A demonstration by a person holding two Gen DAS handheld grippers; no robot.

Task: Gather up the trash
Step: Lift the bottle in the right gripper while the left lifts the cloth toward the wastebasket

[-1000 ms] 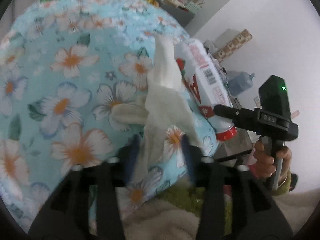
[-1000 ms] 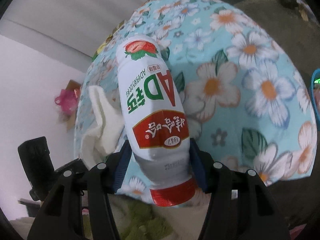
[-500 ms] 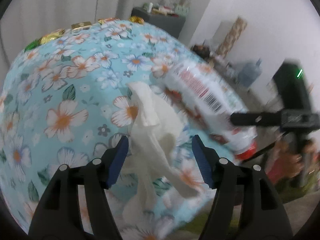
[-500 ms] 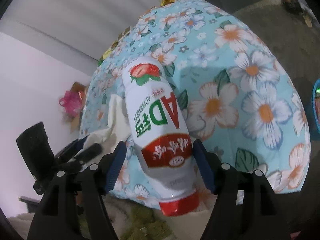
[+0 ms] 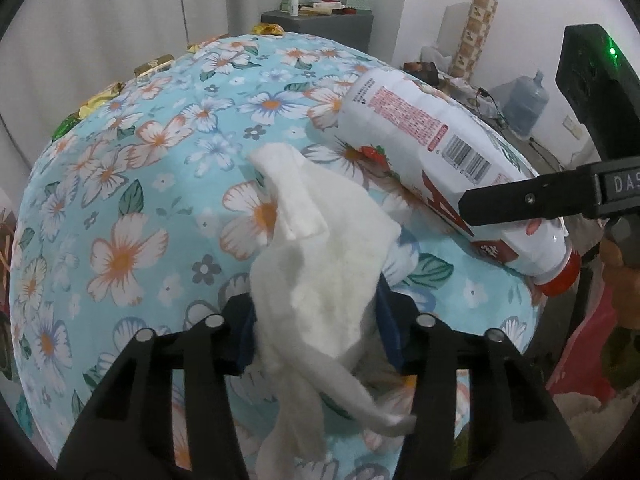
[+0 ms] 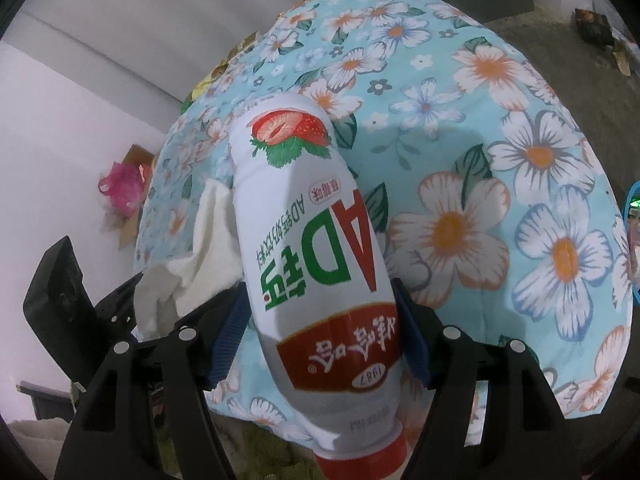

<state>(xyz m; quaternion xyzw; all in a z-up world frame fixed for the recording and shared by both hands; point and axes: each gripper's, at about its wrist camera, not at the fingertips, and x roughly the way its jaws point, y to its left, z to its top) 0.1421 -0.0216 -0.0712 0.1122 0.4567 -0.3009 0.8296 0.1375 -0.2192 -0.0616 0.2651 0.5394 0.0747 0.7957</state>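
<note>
My left gripper (image 5: pixel 316 332) is shut on a crumpled white tissue (image 5: pixel 320 272), held just above the floral tablecloth (image 5: pixel 132 184) near the table's front edge. My right gripper (image 6: pixel 320 344) is shut on a white strawberry-milk bottle (image 6: pixel 316 248) with a red cap, cap end toward the camera, base pointing over the table. The bottle also shows in the left wrist view (image 5: pixel 432 152) at the right, clamped by the right gripper's finger (image 5: pixel 520 200). The tissue also shows in the right wrist view (image 6: pixel 200 248) to the bottle's left.
Several gold and green wrappers (image 5: pixel 156 64) lie along the table's far edge. A dark cabinet (image 5: pixel 320 24) with small items stands behind. A water jug (image 5: pixel 524 100) sits at the right. A pink bag (image 6: pixel 124 188) lies by the wall.
The left gripper opened, then shut again on the tissue. Both views have tilted to show more of the table. The bottle stays clamped in the right gripper.
</note>
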